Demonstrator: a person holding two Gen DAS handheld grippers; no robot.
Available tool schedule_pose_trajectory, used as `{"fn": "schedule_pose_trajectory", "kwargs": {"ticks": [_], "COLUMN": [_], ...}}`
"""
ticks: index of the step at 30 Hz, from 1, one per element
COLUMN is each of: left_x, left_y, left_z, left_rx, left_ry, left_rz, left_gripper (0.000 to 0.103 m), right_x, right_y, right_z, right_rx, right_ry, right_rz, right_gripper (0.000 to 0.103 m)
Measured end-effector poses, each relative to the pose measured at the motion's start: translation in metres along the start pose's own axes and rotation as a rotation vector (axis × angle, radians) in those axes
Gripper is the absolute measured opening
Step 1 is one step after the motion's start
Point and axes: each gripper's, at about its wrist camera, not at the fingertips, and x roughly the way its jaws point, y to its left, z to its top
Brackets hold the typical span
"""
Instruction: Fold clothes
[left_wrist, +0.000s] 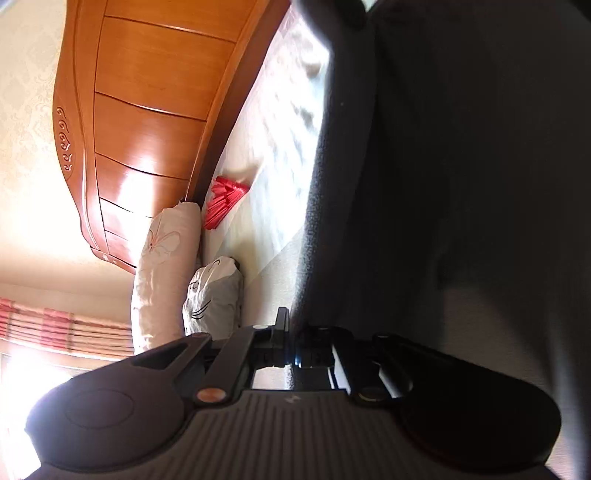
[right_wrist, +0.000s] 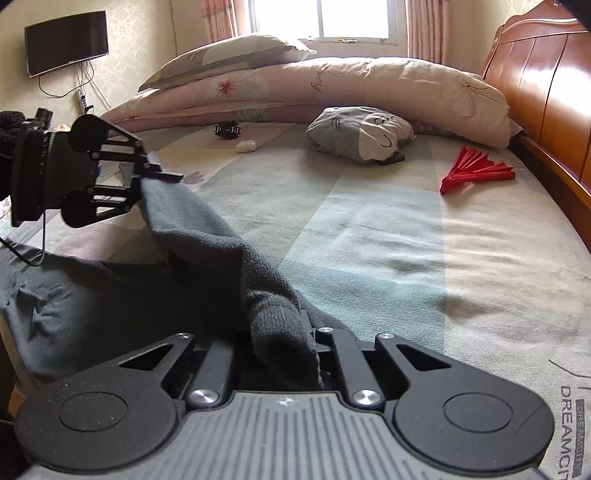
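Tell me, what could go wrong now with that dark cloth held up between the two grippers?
The left gripper pinches only a thin edge of the cloth, so it might slip out if pulled. The right gripper holds a bunched wad, which could leave the fold uneven. Much of the cloth trails off the bed, and its weight may drag it crooked.

One dark garment (right_wrist: 207, 236), two grippers, one red fan (right_wrist: 476, 171), two pillows.
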Motion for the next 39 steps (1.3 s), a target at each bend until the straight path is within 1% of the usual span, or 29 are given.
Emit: {"fn": "schedule_pose_trajectory", "kwargs": {"ticks": [4,6,9,10,15,16,17,20,22,24,25,26,27,28,29,32,33,36,37,38,39], "left_x": [-0.039,-0.055,-0.07,-0.072,-0.058,-0.054,-0.049,-0.04,-0.032,-0.025,-0.021,-0.022,-0.029,-0.026,-0.024,-0.016,-0.013,-0.001,0.003,0.006,0.008], "left_y": [-0.014,-0.023,-0.037,-0.041,-0.046,-0.045,-0.044,-0.045,-0.044,-0.044,-0.043,-0.044,-0.051,-0.054,-0.056,-0.055,-0.055,-0.051,-0.049,-0.048,-0.049], "left_z": [0.012,0.021,0.032,0.034,0.037,0.037,0.038,0.038,0.035,0.036,0.037,0.034,0.025,0.022,0.018,0.005,-0.001,-0.018,-0.024,-0.029,-0.032], "left_rx": [-0.026,-0.032,-0.028,-0.021,-0.024,-0.038,-0.052,-0.077,-0.069,-0.085,-0.097,-0.118,-0.128,-0.12,-0.113,-0.138,-0.142,-0.18,-0.198,-0.213,-0.216], "left_ry": [-0.035,-0.054,-0.079,-0.082,-0.042,-0.029,-0.02,-0.015,-0.011,-0.005,-0.002,0.0,0.008,0.019,0.029,0.065,0.081,0.148,0.165,0.18,0.188], "left_rz": [-0.031,-0.057,-0.093,-0.093,-0.055,-0.054,-0.056,-0.083,-0.077,-0.066,-0.065,-0.074,-0.079,-0.074,-0.069,-0.07,-0.058,-0.055,-0.062,-0.069,-0.075], "left_gripper": [0.001,0.001,0.0,0.0,0.0,0.005,0.013,0.013,0.013,0.014,0.016,0.023,0.026,0.031,0.033,0.033,0.033,0.032,0.03,0.023,0.019], "right_x": [-0.008,-0.009,-0.01,-0.01,-0.012,-0.013,-0.015,-0.018,-0.019,-0.02,-0.021,-0.021,-0.022,-0.023,-0.023,-0.024,-0.024,-0.021,-0.02,-0.019,-0.018], "right_y": [-0.002,-0.004,-0.005,-0.005,0.002,0.004,0.006,0.01,0.011,0.011,0.011,0.011,0.011,0.011,0.011,0.012,0.012,0.012,0.012,0.012,0.011], "right_z": [-0.003,-0.004,-0.006,-0.007,-0.008,-0.007,-0.006,-0.003,-0.003,-0.002,-0.003,-0.004,-0.004,-0.004,-0.005,-0.006,-0.007,-0.009,-0.009,-0.01,-0.01], "right_rx": [0.016,0.029,0.04,0.039,0.025,0.019,0.013,0.0,-0.005,-0.008,-0.007,-0.006,-0.006,-0.005,-0.004,-0.006,-0.007,-0.004,-0.002,0.0,0.003], "right_ry": [-0.025,-0.033,-0.032,-0.029,-0.02,-0.022,-0.025,-0.029,-0.029,-0.028,-0.027,-0.027,-0.028,-0.028,-0.029,-0.025,-0.022,-0.015,-0.013,-0.012,-0.011], "right_rz": [-0.012,-0.017,-0.01,-0.009,-0.008,-0.007,-0.006,-0.001,0.0,0.002,0.003,0.003,0.004,0.007,0.008,0.009,0.008,0.009,0.009,0.008,0.006], "right_gripper": [0.018,0.019,0.019,0.019,0.019,0.018,0.018,0.018,0.018,0.018,0.018,0.018,0.018,0.018,0.018,0.018,0.018,0.018,0.018,0.018,0.018]}}
